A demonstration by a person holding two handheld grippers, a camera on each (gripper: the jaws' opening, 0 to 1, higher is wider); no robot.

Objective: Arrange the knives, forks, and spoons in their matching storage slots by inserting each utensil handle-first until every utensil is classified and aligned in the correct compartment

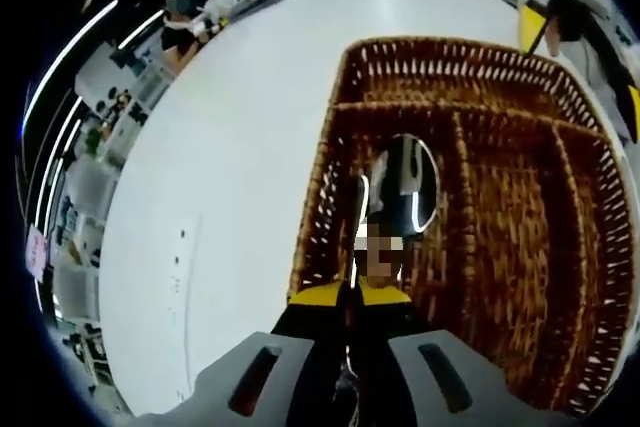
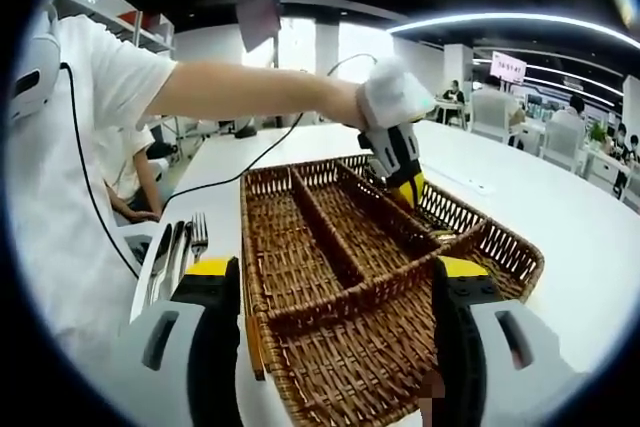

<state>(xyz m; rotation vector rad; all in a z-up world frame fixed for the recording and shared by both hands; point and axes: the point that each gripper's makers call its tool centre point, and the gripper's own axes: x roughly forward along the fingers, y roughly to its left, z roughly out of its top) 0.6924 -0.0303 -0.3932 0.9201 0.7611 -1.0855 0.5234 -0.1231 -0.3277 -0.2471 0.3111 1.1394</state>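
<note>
Two jaws of the left gripper clamp a spoon, its bowl over the wicker tray's leftmost slot at 12 o'clock. Right gripper jaws stand apart, straddling the tray's near end. Forks and knives lie on the table at 9 o'clock.

Right gripper with its jaws standing wide apart on either side of a wicker tray on a white table. The left gripper, held by a gloved hand, reaches into the tray's far compartment. A fork and other utensils lie left of the tray.
</note>
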